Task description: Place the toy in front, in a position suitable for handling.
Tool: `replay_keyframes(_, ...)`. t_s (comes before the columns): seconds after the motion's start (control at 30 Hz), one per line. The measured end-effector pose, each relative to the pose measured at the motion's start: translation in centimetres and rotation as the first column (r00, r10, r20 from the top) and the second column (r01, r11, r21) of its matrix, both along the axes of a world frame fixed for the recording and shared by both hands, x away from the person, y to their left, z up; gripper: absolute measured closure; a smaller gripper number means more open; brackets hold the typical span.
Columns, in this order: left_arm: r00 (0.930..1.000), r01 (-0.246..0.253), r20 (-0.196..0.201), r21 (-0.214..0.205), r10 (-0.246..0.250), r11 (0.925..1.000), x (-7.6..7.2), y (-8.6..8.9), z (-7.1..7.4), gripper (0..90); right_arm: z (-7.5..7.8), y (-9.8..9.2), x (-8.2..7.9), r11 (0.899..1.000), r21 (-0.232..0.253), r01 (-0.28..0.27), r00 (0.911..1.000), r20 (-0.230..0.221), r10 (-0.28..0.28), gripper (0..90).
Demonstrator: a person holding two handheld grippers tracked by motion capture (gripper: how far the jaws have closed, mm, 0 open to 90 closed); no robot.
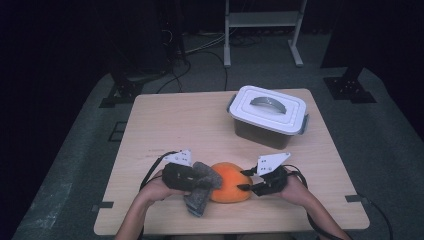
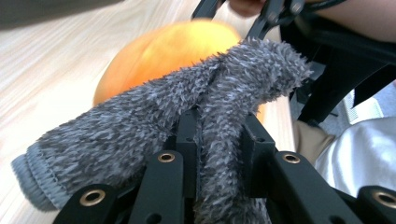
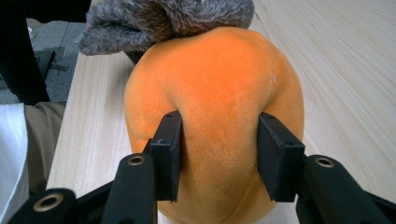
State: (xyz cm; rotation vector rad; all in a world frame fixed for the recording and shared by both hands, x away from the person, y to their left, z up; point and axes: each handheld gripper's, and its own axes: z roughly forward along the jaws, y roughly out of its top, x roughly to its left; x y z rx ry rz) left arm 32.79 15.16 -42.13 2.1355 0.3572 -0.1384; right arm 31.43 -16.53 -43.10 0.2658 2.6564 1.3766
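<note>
An orange plush ball lies near the table's front edge. A grey fuzzy sock drapes against its left side. My left gripper is shut on the sock; in the left gripper view the sock is pinched between the black jaws, with the orange plush just beyond. My right gripper comes in from the right. In the right gripper view its pads press into both sides of the plush, which bulges between them. The sock rests on the plush's far top.
A white lidded box with a grey handle stands at the back right of the wooden table. A white metal frame stands on the floor behind the table. The person's forearms enter from the front edge.
</note>
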Motion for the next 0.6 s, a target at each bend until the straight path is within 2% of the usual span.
replay_keyframes(0.07,0.9998,-0.016,-0.009,-0.004,0.016,0.9999,0.1,0.3,-0.1,72.6,0.0,0.1,0.0,1.000,0.003,0.004,1.0000,-0.001,-0.004,53.9)
replay_keyframes(0.17,0.9997,-0.020,0.014,-0.004,0.020,0.9998,0.0,0.0,0.3,72.7,0.1,0.3,0.0,1.000,0.000,0.007,1.0000,0.003,-0.007,54.0)
replay_keyframes(0.33,0.9987,-0.010,0.049,-0.022,0.011,0.9997,0.5,-1.4,1.8,72.8,0.0,0.2,0.0,1.000,0.000,0.017,0.9998,0.003,-0.017,53.9)
replay_keyframes(0.43,0.9984,0.006,0.056,-0.044,-0.003,0.9990,0.7,-2.4,2.5,72.8,0.1,0.4,-0.1,1.000,-0.004,0.009,0.9999,0.014,-0.009,53.9)
replay_keyframes(0.5,0.9976,0.022,0.067,-0.040,-0.020,0.9990,0.7,-3.2,2.8,72.7,0.1,0.4,-0.1,1.000,-0.005,0.009,0.9998,0.015,-0.009,53.9)
replay_keyframes(0.6,0.9965,0.036,0.076,-0.001,-0.035,0.9994,0.5,-3.9,2.6,72.5,0.1,0.2,0.0,1.000,-0.003,0.011,0.9999,0.008,-0.011,53.3)
